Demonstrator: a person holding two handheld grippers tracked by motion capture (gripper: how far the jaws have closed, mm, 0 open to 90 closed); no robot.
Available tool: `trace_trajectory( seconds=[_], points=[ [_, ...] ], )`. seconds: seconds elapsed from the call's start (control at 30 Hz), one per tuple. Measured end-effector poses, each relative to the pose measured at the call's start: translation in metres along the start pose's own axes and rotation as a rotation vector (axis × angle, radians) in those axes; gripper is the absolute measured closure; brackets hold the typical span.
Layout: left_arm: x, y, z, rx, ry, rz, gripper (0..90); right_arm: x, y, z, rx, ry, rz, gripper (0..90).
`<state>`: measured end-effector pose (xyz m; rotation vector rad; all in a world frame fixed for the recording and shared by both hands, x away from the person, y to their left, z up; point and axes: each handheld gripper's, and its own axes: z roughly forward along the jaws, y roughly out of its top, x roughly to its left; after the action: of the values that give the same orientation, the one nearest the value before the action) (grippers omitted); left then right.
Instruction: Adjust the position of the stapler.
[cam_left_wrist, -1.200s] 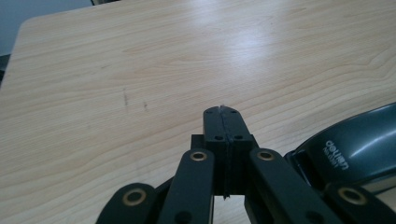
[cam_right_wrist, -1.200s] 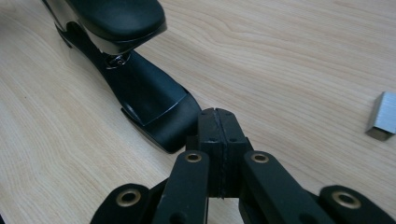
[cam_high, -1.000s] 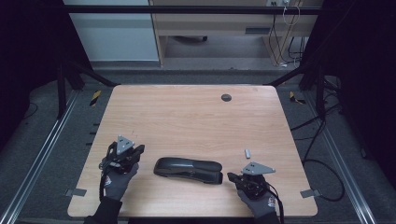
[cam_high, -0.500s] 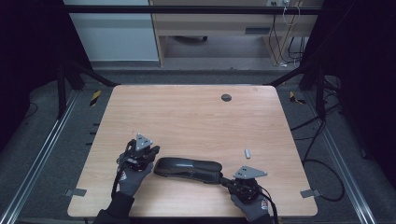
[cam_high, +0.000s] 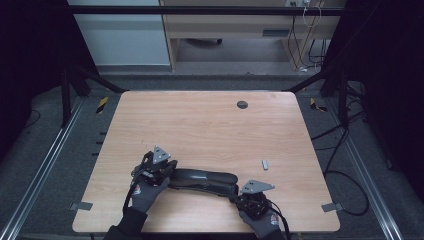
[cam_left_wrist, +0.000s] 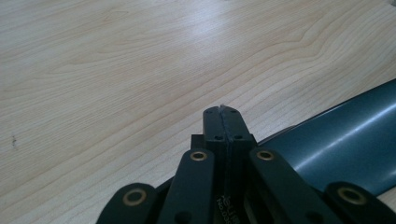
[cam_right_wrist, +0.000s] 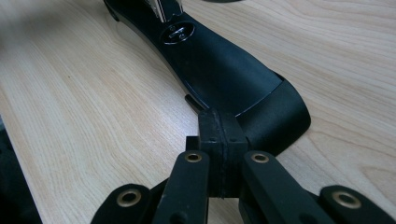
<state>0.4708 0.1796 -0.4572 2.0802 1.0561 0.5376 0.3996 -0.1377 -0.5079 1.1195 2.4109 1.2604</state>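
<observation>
A long black stapler (cam_high: 202, 180) lies flat near the front edge of the wooden table (cam_high: 200, 125). My left gripper (cam_high: 168, 171) is shut at the stapler's left end. In the left gripper view its closed tips (cam_left_wrist: 222, 112) rest just left of the stapler's glossy dark body (cam_left_wrist: 345, 144), with nothing between them. My right gripper (cam_high: 237, 194) is shut at the stapler's right end. In the right gripper view its closed tips (cam_right_wrist: 215, 117) sit against the rounded end of the stapler (cam_right_wrist: 219, 65), whose body runs away up and to the left. Gloved hands hold both grippers.
A small grey metal piece (cam_high: 265, 164) lies on the table to the right of the stapler. A dark round grommet (cam_high: 242, 104) sits near the table's far edge. Black frame legs and cables stand around the table on the grey floor.
Both grippers have closed in on the stapler: the left one moved right to its left end, the right one moved left to its right end. The stapler stays in place.
</observation>
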Motion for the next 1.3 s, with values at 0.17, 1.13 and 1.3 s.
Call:
trace_trajectory(
  seconds=[0.17, 1.13, 1.3],
  points=[
    [-0.003, -0.001, -0.003, 0.013, 0.005, 0.012, 90.0, -0.002, 0.000, 0.000, -0.008, -0.010, 0.007, 90.0],
    [-0.020, 0.010, -0.047, -0.132, 0.037, 0.074, 69.7, -0.026, 0.000, -0.026, -0.138, -0.095, 0.051, 88.5],
    [-0.039, 0.018, -0.049, -0.141, 0.063, 0.171, 57.6, -0.031, -0.001, -0.027, -0.132, -0.106, 0.066, 84.8]
  ],
)
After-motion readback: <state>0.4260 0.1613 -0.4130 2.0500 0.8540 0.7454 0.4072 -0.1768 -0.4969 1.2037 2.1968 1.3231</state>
